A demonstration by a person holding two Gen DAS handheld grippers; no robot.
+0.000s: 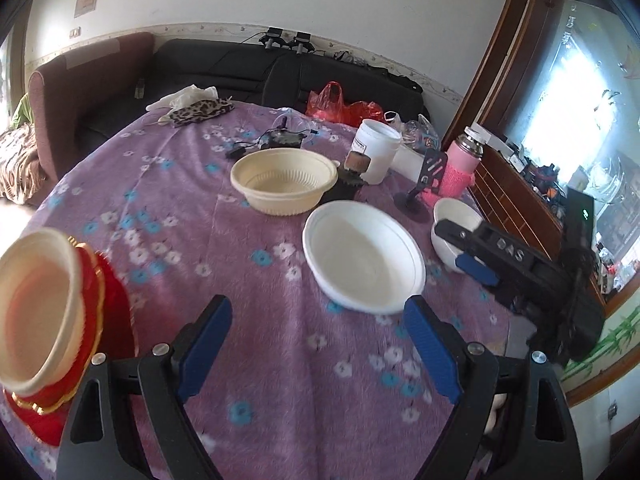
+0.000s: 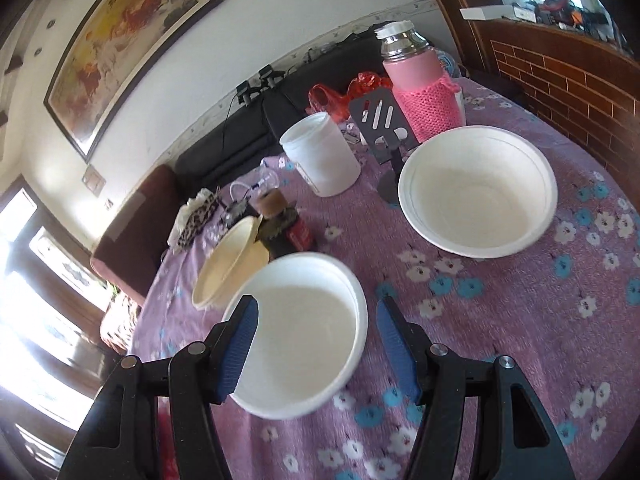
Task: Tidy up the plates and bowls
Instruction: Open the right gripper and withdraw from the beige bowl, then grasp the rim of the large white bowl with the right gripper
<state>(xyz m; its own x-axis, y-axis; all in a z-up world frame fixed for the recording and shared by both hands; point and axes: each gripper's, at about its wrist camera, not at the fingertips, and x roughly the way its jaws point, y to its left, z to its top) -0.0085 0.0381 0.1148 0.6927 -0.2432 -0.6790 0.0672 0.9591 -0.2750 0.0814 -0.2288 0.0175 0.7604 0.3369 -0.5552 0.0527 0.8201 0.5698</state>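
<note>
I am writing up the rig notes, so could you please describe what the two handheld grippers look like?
Both are alike: the left gripper and right gripper have black plastic linkage arms joined by round silver bolts, each ending in two fingers faced with ribbed blue pads. Seen from the left wrist camera, the right gripper's black body carries raised lettering, too blurred to read surely.

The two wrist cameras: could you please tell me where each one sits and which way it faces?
Left wrist: on the left gripper, looking down across the purple tablecloth at the wide white bowl; its own fingers and the right gripper show.
Right wrist: on the right gripper, angled down at the same bowl; only its own fingers show.
Shared: that bowl, cream bowl, deep white bowl, pink flask.
</note>
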